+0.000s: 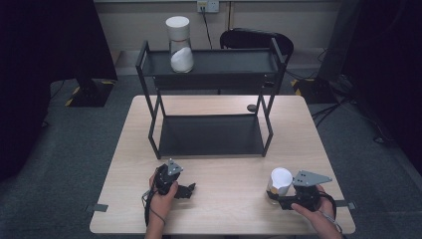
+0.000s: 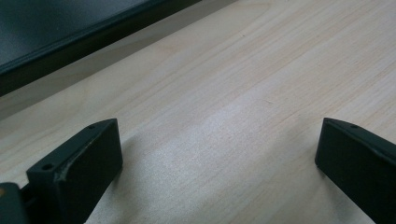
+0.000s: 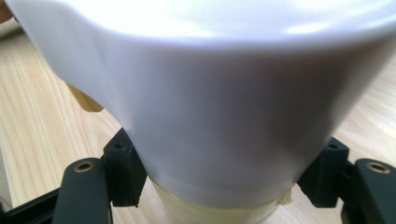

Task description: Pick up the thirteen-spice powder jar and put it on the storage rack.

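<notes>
Right gripper (image 1: pixel 276 198) jaws clamp white cup (image 1: pixel 280 180) on worktop (image 1: pixel 229 174); left gripper (image 1: pixel 189 189) spread, idle; rack (image 1: pixel 211 62) placement apparently pending.

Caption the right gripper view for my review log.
Right gripper jaws closed on a white cup just above the wooden table.

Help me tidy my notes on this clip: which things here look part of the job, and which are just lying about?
Likely in play:
white cup, clamped in the right gripper
black two-tier shelf on the table
white-lidded jar on its top tier
left gripper, open over bare wood

Just lying about:
black chair behind the table
small dark disc by the shelf leg
</notes>
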The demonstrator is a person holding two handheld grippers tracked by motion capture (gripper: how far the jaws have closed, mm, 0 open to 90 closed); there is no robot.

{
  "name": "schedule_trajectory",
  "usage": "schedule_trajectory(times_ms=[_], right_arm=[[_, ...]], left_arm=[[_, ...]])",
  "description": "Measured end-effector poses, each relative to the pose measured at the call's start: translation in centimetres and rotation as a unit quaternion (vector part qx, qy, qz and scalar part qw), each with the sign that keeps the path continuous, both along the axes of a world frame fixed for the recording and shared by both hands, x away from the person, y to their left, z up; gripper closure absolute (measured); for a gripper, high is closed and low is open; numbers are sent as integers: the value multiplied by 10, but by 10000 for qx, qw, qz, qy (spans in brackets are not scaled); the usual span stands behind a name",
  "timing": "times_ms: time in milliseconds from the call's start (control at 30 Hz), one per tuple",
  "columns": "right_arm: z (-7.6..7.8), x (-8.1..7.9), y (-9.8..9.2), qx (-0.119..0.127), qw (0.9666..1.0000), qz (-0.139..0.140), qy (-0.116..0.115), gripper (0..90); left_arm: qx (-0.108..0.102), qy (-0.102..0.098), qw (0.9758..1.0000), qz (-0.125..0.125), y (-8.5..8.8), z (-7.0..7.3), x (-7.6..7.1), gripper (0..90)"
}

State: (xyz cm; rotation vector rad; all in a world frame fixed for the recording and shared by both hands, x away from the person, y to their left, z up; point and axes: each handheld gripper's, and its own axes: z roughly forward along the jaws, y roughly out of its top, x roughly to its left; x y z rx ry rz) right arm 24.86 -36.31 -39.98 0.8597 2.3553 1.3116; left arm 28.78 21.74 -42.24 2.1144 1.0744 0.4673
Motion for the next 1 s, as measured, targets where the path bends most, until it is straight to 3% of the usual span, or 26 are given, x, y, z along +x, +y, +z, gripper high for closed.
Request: schedule_trajectory(times_ms=[167, 333, 667, 1000], right_arm=[[8, 10, 9, 65, 9999, 72, 27, 298], [16, 18, 26, -108, 9998, 117, -76, 299], [29, 42, 56, -132, 9996, 240, -11, 299], [41, 63, 78, -26, 9998, 188, 51, 300]], left_arm=[[-2, 0, 10000, 1, 0, 0, 0, 0], [-2, 1, 10000, -1, 0, 0, 0, 0], [2, -1, 10000, 0, 0, 0, 0, 0], [0, -2, 10000, 3, 0, 0, 0, 0]])
